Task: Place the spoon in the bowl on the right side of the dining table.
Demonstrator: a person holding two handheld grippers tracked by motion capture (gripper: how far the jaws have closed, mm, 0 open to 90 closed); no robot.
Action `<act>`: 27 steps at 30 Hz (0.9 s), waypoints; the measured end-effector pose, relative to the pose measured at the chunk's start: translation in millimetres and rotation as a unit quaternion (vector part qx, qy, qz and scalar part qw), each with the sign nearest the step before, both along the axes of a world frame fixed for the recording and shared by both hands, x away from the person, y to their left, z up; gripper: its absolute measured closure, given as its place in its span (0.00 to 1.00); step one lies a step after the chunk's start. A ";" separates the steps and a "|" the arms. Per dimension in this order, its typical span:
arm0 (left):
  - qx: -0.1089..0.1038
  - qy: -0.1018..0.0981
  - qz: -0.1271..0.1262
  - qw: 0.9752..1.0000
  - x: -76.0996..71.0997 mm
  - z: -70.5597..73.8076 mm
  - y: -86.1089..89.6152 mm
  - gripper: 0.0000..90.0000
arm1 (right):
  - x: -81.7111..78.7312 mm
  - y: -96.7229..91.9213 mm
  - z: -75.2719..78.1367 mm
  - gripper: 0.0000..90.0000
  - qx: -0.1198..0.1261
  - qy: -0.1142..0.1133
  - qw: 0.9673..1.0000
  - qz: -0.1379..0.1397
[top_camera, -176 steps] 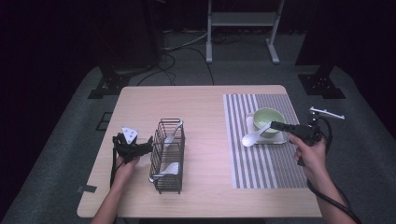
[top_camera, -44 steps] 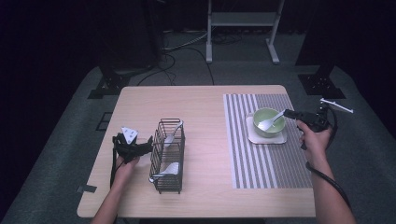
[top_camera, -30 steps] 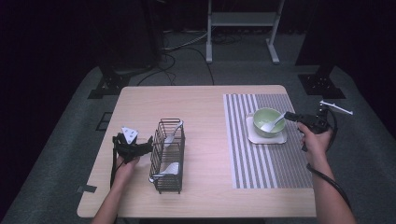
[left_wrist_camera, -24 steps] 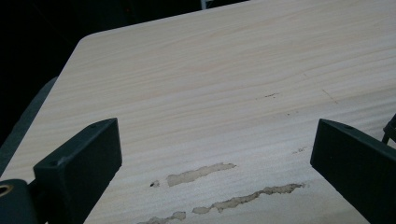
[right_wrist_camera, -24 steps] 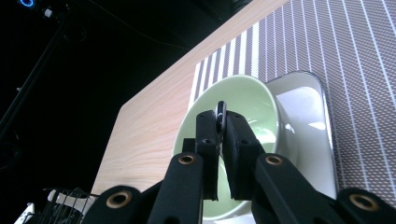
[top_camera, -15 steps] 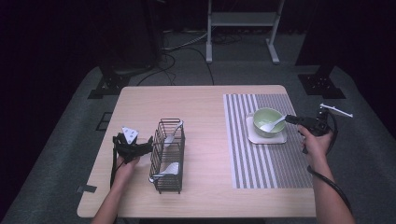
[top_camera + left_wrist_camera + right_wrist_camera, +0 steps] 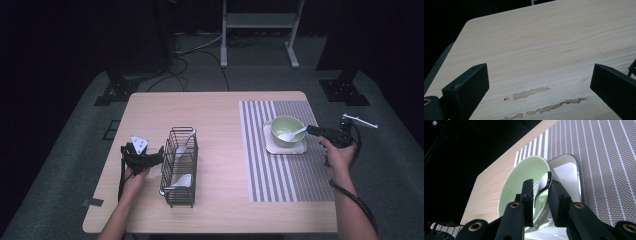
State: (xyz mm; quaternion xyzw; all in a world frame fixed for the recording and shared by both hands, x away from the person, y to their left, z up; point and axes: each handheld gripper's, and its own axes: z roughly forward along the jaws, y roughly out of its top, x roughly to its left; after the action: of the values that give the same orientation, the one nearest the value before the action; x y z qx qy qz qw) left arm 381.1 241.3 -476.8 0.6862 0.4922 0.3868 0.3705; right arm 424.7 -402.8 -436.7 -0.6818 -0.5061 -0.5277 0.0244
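Right gripper [image 7: 540, 192] jaws have just been opening, slightly parted around the white spoon [image 7: 543, 186] handle, spoon resting in the green bowl [image 7: 524, 180] ahead. Left gripper [image 7: 536, 82] wide open, empty; wire rack [image 7: 179, 165] just beside it.

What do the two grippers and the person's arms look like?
Both grippers are black. The left gripper carries a grey three-cornered plate on top, and a black cable hangs from it. Its jaws are flat black blocks. The right gripper has brass-coloured rivets on its jaw arms and a white bar at its back; a thick black cable trails along the forearm. Both forearms are bare, without sleeves.
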 end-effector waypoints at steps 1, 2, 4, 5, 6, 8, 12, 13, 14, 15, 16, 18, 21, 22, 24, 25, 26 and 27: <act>0.000 -0.001 0.000 1.000 0.0 -0.1 0.0 0.01 | -0.2 -0.5 -0.8 0.82 0.000 0.000 1.000 -0.001; 0.000 0.000 0.000 1.000 0.0 0.0 -0.1 0.01 | -0.4 -1.1 -1.8 0.81 0.001 0.000 1.000 -0.003; 0.000 -0.001 0.000 1.000 0.1 -0.1 0.0 0.01 | -0.6 -1.7 -3.4 0.81 0.002 0.002 1.000 -0.003; 0.000 -0.001 0.000 1.000 0.1 -0.1 0.0 0.01 | -0.7 -1.9 -3.9 0.80 0.002 0.002 1.000 -0.003; -0.001 -0.001 0.000 1.000 0.1 -0.2 0.0 0.01 | -0.9 -2.1 -4.5 0.80 0.002 0.003 1.000 -0.003; -0.001 -0.001 0.000 1.000 0.2 -0.2 0.0 0.01 | -0.9 -2.6 -5.6 0.79 0.002 0.003 1.000 -0.003; 0.000 0.000 0.000 1.000 0.0 0.0 -0.1 0.01 | -1.6 -3.5 -8.1 0.77 0.006 0.003 1.000 -0.001; 0.001 0.000 0.000 1.000 0.0 0.0 -0.1 0.01 | -1.9 -3.6 -8.5 0.77 0.007 0.003 1.000 -0.001; 0.001 0.000 0.000 1.000 0.1 0.0 -0.1 0.01 | -2.5 -4.0 -8.9 0.76 0.007 0.003 1.000 0.000; 0.000 0.000 0.000 1.000 0.0 0.0 -0.1 0.01 | -3.0 -4.3 -9.5 0.76 0.007 0.003 1.000 0.000; 0.000 0.000 0.001 1.000 0.0 -0.1 -0.2 0.01 | -3.5 -4.6 -9.9 0.75 0.007 0.002 1.000 0.000; 0.000 0.000 0.001 1.000 -0.1 0.0 -0.2 0.01 | -5.0 -5.1 -10.5 0.75 0.007 0.003 1.000 0.000; 0.002 -0.001 0.001 1.000 0.0 -0.1 -0.6 0.01 | -7.3 -5.7 -10.6 0.74 0.000 0.004 1.000 0.003; 0.002 -0.001 0.001 1.000 -0.2 -0.1 -0.6 0.01 | -8.1 -5.7 -10.2 0.74 -0.003 0.003 1.000 0.005; 0.001 -0.001 0.001 1.000 -0.2 -0.1 -0.4 0.01 | -9.3 -5.3 -8.8 0.73 -0.009 0.002 1.000 0.007; 0.000 -0.001 0.002 1.000 -0.1 0.0 -0.2 0.01 | -10.3 -5.1 -8.0 0.72 -0.010 0.000 1.000 0.008; 0.000 -0.002 0.002 1.000 -0.2 -0.1 -0.3 0.01 | -11.3 -4.9 -7.6 0.72 -0.011 -0.002 1.000 0.009; 0.000 -0.002 0.001 1.000 -0.4 0.0 -0.4 0.01 | -12.4 -4.6 -7.1 0.71 -0.012 -0.002 1.000 0.011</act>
State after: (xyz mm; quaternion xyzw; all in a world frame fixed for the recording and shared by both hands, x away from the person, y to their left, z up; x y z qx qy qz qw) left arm 380.7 240.9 -476.8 0.6848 0.4924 0.3888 0.3707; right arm 412.3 -407.4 -443.8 -0.6752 -0.5198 -0.5229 0.0211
